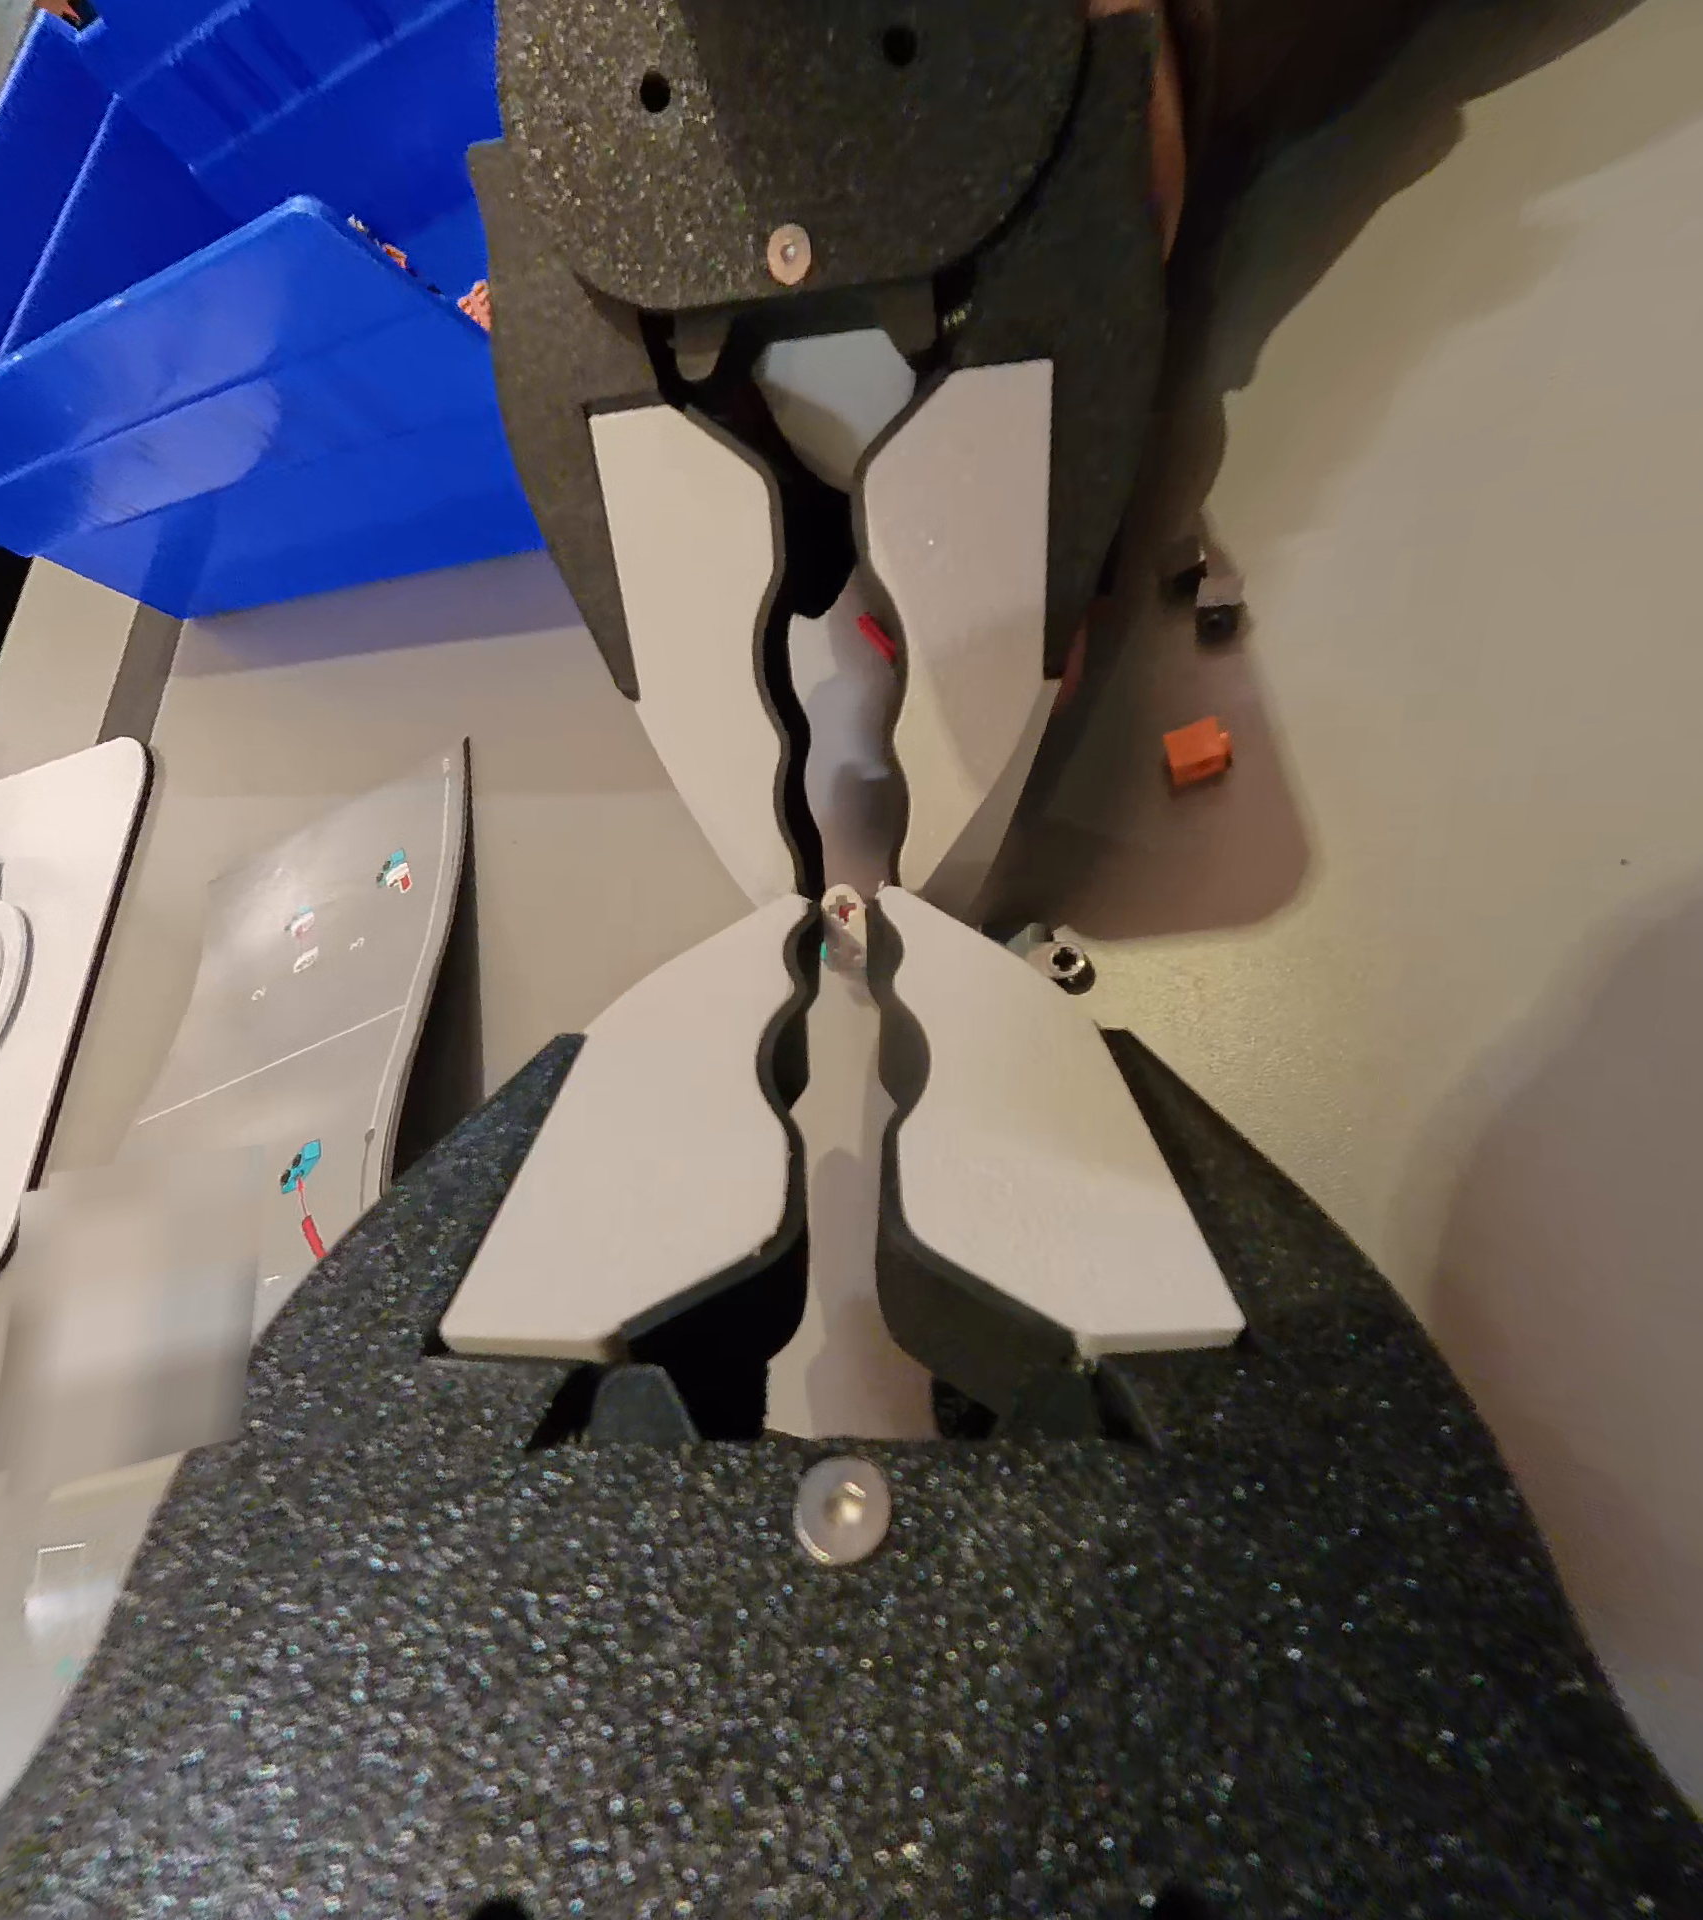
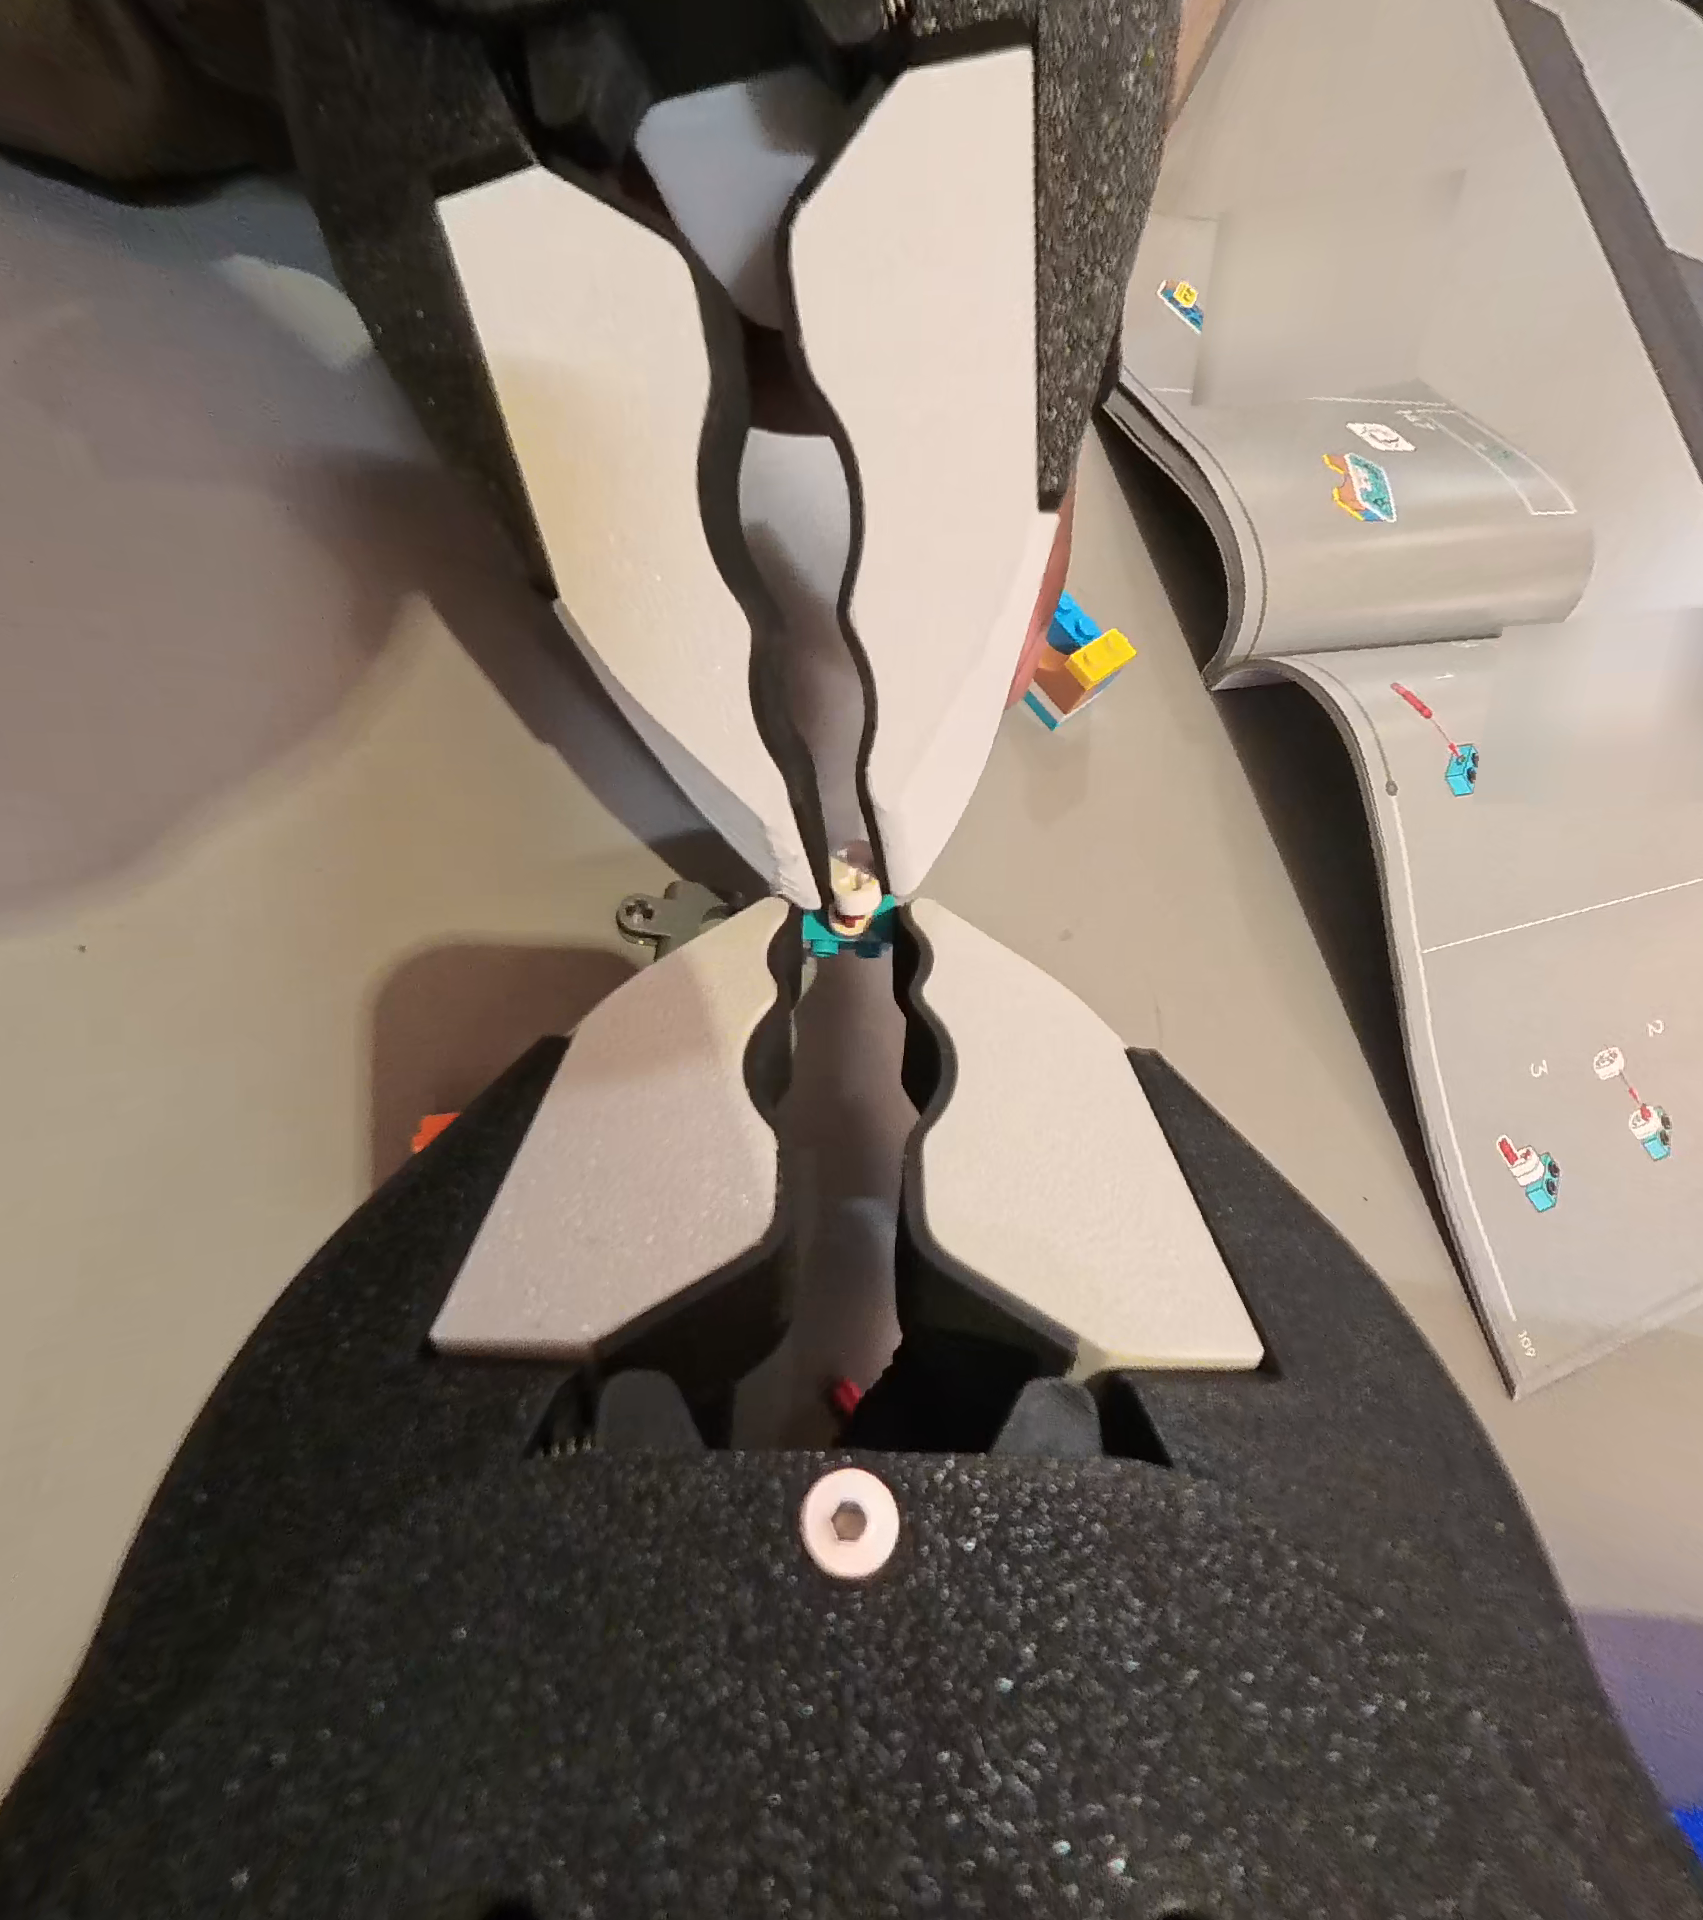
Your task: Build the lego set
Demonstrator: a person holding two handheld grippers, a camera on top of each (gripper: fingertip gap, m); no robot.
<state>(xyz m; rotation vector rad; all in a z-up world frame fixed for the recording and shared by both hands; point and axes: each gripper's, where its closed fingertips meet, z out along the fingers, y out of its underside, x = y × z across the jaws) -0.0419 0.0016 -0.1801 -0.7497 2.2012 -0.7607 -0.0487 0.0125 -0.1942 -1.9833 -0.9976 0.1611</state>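
Observation:
My two grippers meet tip to tip above the grey table. My right gripper (image 2: 847, 940) is shut on a small teal brick (image 2: 831, 943) with a red pin standing in it. My left gripper (image 1: 842, 925) is shut on a small white round piece (image 1: 845, 920), which sits on the pin right over the teal brick. In the right wrist view the left gripper (image 2: 847, 878) comes in from the top with the white round piece (image 2: 849, 888) between its tips. In the left wrist view the right gripper (image 1: 842, 883) comes in from the top, and the teal brick is mostly hidden.
An open instruction booklet (image 2: 1553, 935) lies beside the work spot and also shows in the left wrist view (image 1: 338, 987). Blue bins (image 1: 203, 416) stand at the table's edge. An orange brick (image 1: 1198, 753), a small multicoloured build (image 2: 1081, 665) and a grey metal part (image 2: 660, 920) lie on the table. Left and right tips are no more than a few centimetres apart.

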